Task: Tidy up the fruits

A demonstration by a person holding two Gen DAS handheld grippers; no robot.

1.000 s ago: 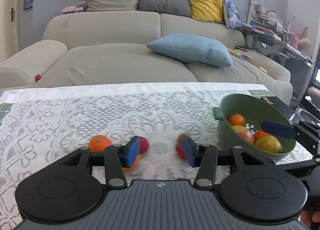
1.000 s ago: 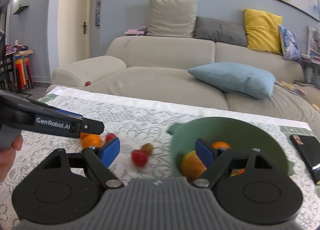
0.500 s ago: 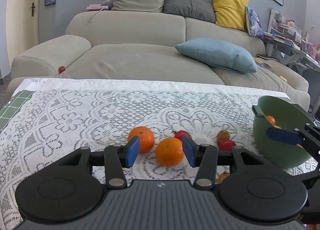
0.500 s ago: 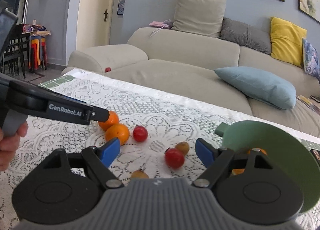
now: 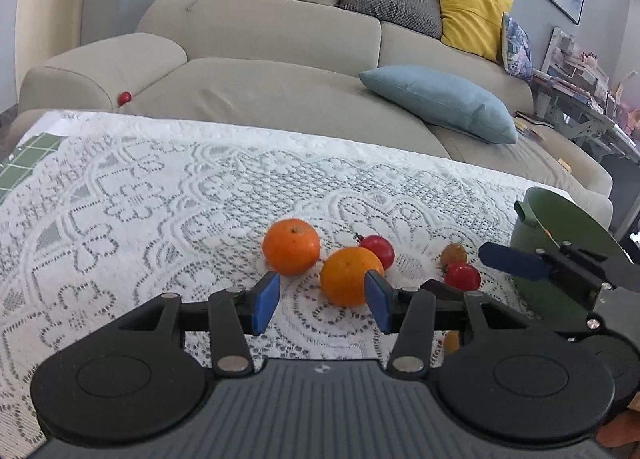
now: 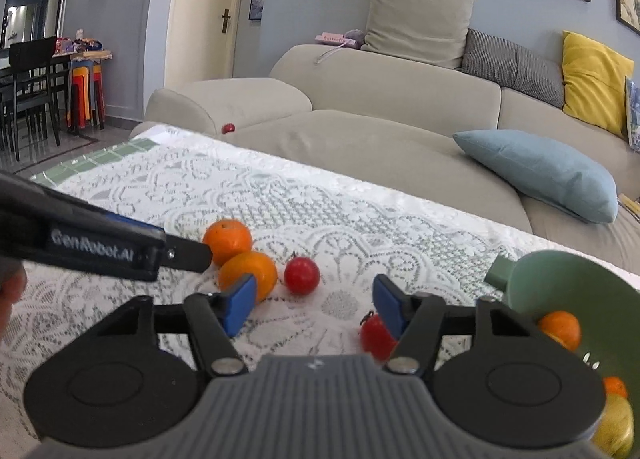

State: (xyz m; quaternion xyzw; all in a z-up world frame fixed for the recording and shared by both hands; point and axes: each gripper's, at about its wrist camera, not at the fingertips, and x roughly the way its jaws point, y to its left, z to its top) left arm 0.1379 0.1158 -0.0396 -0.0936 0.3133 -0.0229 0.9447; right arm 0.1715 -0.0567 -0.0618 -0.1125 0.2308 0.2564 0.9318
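Worktop (image 5: 160, 187), lace-covered: two mandarins, far one (image 5: 291, 246) and near one (image 5: 351, 276), touching. Red cherry tomato (image 5: 377, 250) just behind the near one. Second tomato (image 5: 462, 276) and brownish fruit (image 5: 454, 254) near the green bowl (image 5: 568, 227) (fruit inside). Left claw (image 5: 322, 301): apart, empty, near mandarin just beyond. Right claw (image 6: 314, 304): closing, empty.

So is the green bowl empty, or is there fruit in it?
Not empty. The green bowl holds at least two oranges and a yellowish fruit.
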